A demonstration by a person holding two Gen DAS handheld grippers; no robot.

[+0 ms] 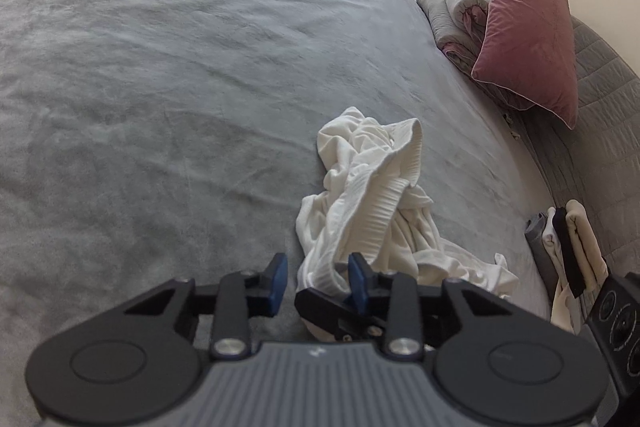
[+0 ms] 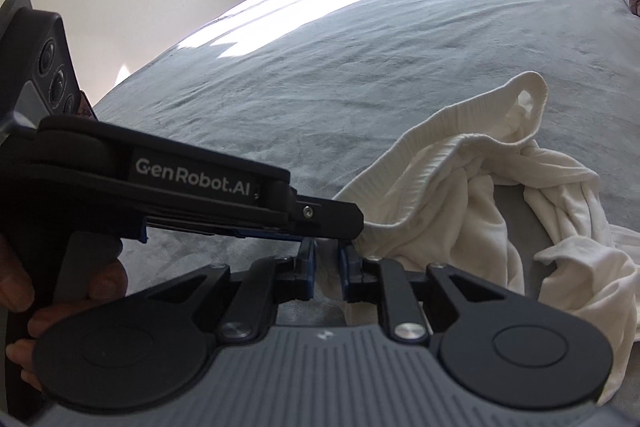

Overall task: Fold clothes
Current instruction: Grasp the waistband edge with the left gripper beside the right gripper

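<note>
1. The white garment lies crumpled on the grey bedcover, its ribbed waistband twisted through the heap.
2. Your left gripper sits at the garment's near edge, jaws apart; the right-hand blue pad touches the cloth, while the left-hand one is clear of it.
3. A small stack of folded clothes stands to the right of the garment.
4. Beyond the garment and to its right, a pink pillow leans against rolled quilts.
</note>
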